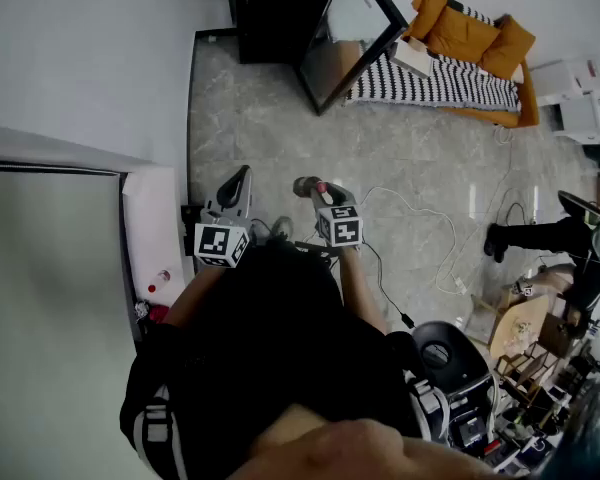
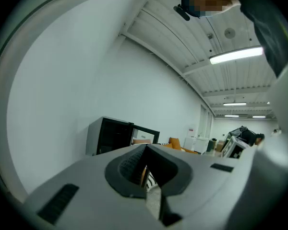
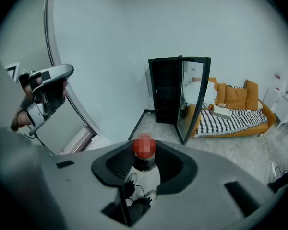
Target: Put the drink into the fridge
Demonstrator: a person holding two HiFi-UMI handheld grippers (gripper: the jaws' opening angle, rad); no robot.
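My right tool (image 3: pixel 145 157) is clamped on the drink (image 3: pixel 144 166), a small dark bottle with a red cap, so the drink is in the air between the pads, well apart from the black fridge (image 3: pixel 167 90) across the floor. The fridge's glass door (image 3: pixel 194 95) stands open. My left tool (image 2: pixel 145 176) is clenched on nothing, only 1 thin slit showing between its jaws.

I judge the bottle stiff, smooth-sided and round, so it could swivel or slide if I tilt it sharply. If it's full, it will carry some weight. The pads sit on the body just under the cap, which looks like the right place to hold it.
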